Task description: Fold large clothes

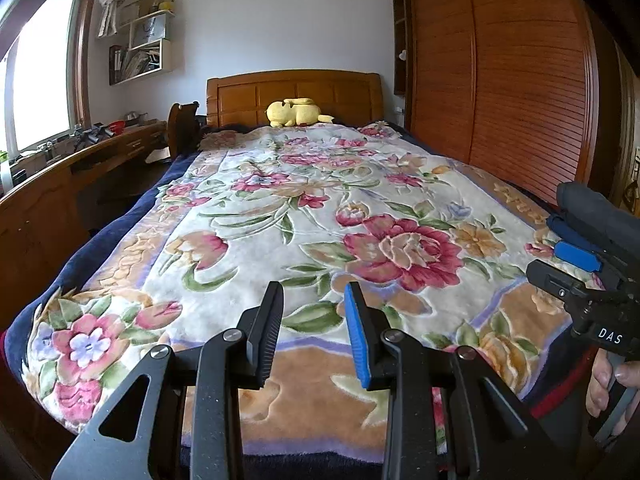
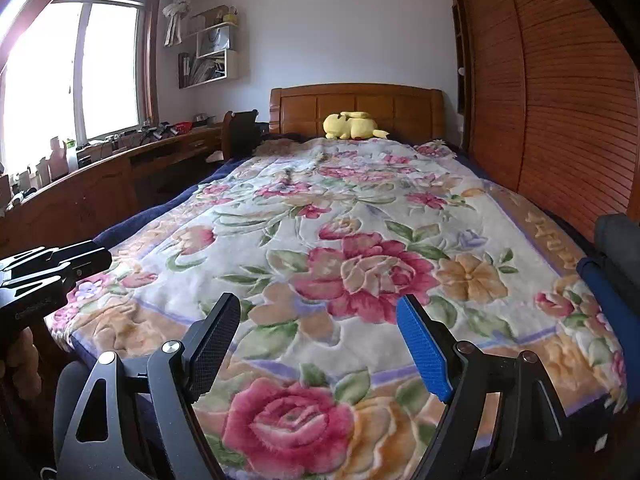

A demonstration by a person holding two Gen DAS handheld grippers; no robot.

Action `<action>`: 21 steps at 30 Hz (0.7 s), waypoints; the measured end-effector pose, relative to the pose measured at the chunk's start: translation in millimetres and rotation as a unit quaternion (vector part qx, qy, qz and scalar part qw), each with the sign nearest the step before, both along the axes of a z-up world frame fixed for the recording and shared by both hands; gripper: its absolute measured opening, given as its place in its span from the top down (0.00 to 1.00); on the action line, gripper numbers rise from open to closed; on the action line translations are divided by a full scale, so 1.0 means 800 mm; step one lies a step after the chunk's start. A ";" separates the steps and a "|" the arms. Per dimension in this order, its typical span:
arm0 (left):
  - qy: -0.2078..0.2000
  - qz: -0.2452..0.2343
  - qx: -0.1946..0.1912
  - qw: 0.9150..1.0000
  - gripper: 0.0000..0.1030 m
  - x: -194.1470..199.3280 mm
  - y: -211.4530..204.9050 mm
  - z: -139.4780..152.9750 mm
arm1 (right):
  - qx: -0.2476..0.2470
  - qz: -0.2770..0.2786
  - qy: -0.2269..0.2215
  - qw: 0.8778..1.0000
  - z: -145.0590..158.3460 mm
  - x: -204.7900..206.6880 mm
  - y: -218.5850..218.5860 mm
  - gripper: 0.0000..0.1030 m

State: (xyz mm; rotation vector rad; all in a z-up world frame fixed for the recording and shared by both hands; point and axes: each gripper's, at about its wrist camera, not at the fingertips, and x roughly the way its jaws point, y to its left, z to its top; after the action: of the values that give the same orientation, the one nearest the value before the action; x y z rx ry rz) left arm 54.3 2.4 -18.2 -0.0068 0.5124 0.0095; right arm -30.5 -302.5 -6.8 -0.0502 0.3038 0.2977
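Above the foot edge of the floral plush blanket [image 2: 360,240], the left gripper [image 1: 314,316] hovers narrowly parted and empty, and the right gripper [image 2: 320,336] is spread wide, empty.

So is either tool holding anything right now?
No. The left tool and right tool both stand open above the floral blanket, nothing between their pads.

Home bedroom: bed [image 1: 100,248] under floral blanket [image 1: 320,216], wooden headboard [image 1: 294,94], yellow plush toy [image 1: 294,112], slatted wardrobe [image 1: 520,80], cluttered desk [image 1: 52,184] by window [image 2: 60,76].
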 end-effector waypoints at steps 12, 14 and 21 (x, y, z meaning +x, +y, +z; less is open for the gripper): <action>0.000 0.001 0.000 1.000 0.68 -0.003 0.001 -0.001 | 0.002 0.001 -0.003 1.000 -0.005 0.014 0.001 0.21; 0.000 0.000 -0.001 1.000 0.68 -0.003 0.001 -0.001 | 0.003 0.001 -0.003 1.000 -0.005 0.015 0.001 0.21; 0.000 0.000 0.000 1.000 0.68 -0.004 0.000 0.000 | 0.009 -0.003 -0.003 1.000 -0.006 0.025 0.007 0.21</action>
State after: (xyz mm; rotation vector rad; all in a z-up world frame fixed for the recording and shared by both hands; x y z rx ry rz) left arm 51.1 2.1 -18.5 -0.0074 0.5127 0.0095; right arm -10.4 -297.1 -11.8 -0.0325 0.2947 0.2933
